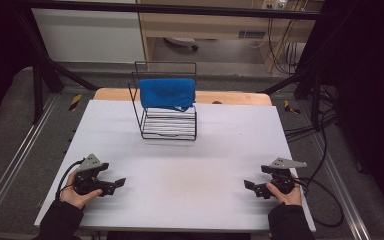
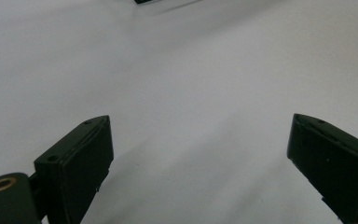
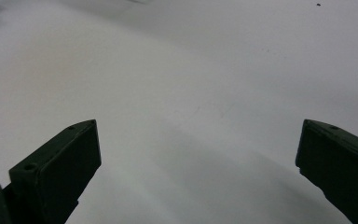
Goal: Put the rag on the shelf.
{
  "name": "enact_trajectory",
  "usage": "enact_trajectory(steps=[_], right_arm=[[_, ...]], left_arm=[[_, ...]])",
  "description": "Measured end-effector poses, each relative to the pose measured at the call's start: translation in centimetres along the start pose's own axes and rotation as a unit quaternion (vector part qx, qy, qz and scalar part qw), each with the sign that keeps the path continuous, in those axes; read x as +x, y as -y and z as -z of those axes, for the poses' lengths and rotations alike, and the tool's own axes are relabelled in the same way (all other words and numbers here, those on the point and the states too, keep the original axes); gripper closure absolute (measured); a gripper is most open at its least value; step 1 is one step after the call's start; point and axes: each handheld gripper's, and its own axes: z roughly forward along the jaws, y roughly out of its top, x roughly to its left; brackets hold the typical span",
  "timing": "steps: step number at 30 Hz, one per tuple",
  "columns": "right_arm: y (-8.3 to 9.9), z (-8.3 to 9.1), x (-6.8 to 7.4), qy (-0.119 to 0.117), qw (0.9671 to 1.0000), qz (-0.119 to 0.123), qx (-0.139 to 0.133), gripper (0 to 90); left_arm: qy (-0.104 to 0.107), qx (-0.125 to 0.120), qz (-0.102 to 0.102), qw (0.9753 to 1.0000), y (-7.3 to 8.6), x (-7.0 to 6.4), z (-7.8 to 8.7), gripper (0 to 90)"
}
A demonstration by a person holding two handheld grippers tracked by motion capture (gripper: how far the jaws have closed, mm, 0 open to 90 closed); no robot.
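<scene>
A blue folded towel (image 1: 167, 93) hangs over the top of a black wire rack (image 1: 169, 124) at the back middle of the white table (image 1: 190, 155). My left gripper (image 1: 116, 184) rests low at the front left, held by a hand, pointing toward the centre. My right gripper (image 1: 250, 186) rests at the front right, pointing left. Both are far from the rack. In the left gripper view the left gripper (image 2: 200, 163) stands open over bare table. In the right gripper view the right gripper (image 3: 198, 168) is open too, nothing between its jaws.
A wooden board edge (image 1: 230, 97) shows behind the white table. Black frame posts (image 1: 40, 75) and cables (image 1: 325, 150) flank the table at both sides. Broad bare table surface lies between the grippers and the rack.
</scene>
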Motion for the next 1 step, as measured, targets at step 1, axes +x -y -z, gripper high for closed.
enact_trajectory(steps=[1], right_arm=[[0.04,-0.01,0.03,0.001,1.0000,0.001,0.002,0.6]], left_arm=[[-0.001,0.001,0.000,1.0000,0.01,0.00,-0.02,7.1]])
